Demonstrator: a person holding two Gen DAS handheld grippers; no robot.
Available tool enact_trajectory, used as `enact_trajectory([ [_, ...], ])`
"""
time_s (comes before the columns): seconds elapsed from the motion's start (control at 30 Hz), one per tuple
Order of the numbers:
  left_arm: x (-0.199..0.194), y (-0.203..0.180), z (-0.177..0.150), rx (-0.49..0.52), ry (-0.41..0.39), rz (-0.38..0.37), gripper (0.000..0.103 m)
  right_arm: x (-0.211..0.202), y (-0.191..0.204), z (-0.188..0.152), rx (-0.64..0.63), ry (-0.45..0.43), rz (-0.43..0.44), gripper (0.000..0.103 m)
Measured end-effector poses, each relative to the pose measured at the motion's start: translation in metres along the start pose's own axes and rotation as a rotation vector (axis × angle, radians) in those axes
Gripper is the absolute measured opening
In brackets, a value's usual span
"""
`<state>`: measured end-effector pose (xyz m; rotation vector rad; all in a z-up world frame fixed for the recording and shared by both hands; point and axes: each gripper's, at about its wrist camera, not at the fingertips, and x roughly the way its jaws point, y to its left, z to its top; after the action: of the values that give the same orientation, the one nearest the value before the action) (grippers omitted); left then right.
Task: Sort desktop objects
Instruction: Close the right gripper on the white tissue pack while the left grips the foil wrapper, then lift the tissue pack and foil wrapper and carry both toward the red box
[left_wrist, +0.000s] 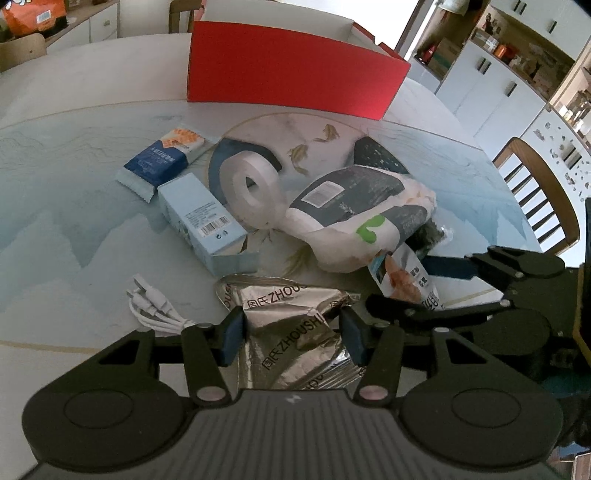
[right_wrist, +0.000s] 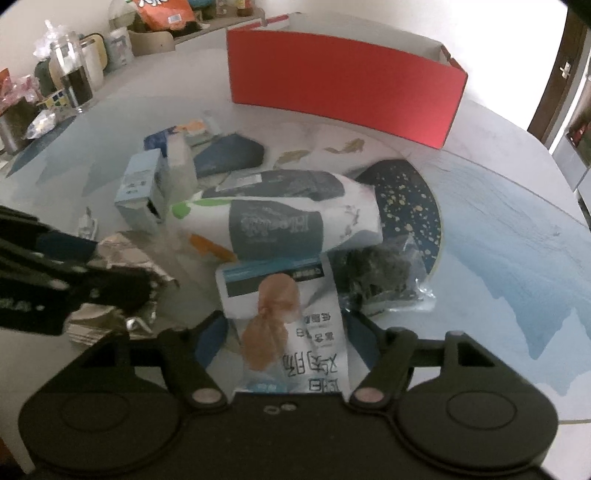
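My left gripper (left_wrist: 293, 338) is open, its jaws on either side of a silver foil ZHOUSHI snack packet (left_wrist: 291, 332) lying on the table. My right gripper (right_wrist: 286, 339) is open around a white snack pouch with a chicken picture (right_wrist: 291, 317); the same pouch shows in the left wrist view (left_wrist: 406, 280) between the right gripper's fingers. A large white and dark bag (left_wrist: 354, 210) lies in the middle, also in the right wrist view (right_wrist: 280, 218). A red open box (left_wrist: 291, 77) stands at the back, also in the right wrist view (right_wrist: 343, 88).
A tape roll (left_wrist: 251, 188), a light blue carton (left_wrist: 205, 221), a blue-and-white sachet (left_wrist: 162, 162) and a white cable bundle (left_wrist: 155, 308) lie left of the bag. A dark clear-wrapped packet (right_wrist: 380, 277) lies right. Jars (right_wrist: 70, 74) stand at far left. A chair (left_wrist: 539, 195) is at right.
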<state>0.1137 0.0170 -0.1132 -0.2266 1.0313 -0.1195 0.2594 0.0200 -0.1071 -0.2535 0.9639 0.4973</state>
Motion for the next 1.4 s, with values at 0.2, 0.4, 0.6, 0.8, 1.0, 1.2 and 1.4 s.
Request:
enact_trajectory([
  [0.2, 0.0, -0.001, 0.0, 0.023, 0.009, -0.003, 0.054, -0.001, 0.001, 0.0, -0.013, -0.001, -0.005, 0.065],
  [0.4, -0.002, -0.002, 0.0, 0.036, 0.015, -0.013, 0.054, -0.008, 0.002, -0.003, -0.013, 0.0, -0.018, 0.062],
  [0.6, -0.008, -0.002, 0.001, 0.049, 0.011, -0.027, 0.054, -0.02, 0.004, -0.011, -0.015, 0.001, -0.015, 0.062],
  [0.8, -0.019, -0.005, 0.002, 0.057, -0.003, -0.041, 0.054, -0.04, 0.006, -0.013, -0.012, -0.02, -0.01, 0.062],
  [1.0, -0.032, -0.01, 0.003, 0.063, -0.017, -0.045, 0.054, -0.06, 0.008, -0.01, -0.019, -0.041, -0.015, 0.062],
  [1.2, -0.046, -0.014, 0.003, 0.074, -0.038, -0.045, 0.054, -0.076, 0.006, -0.008, 0.008, -0.067, -0.018, 0.062],
  [1.4, -0.06, -0.019, 0.009, 0.08, -0.057, -0.052, 0.054, -0.095, 0.004, -0.002, 0.019, -0.095, -0.022, 0.062],
])
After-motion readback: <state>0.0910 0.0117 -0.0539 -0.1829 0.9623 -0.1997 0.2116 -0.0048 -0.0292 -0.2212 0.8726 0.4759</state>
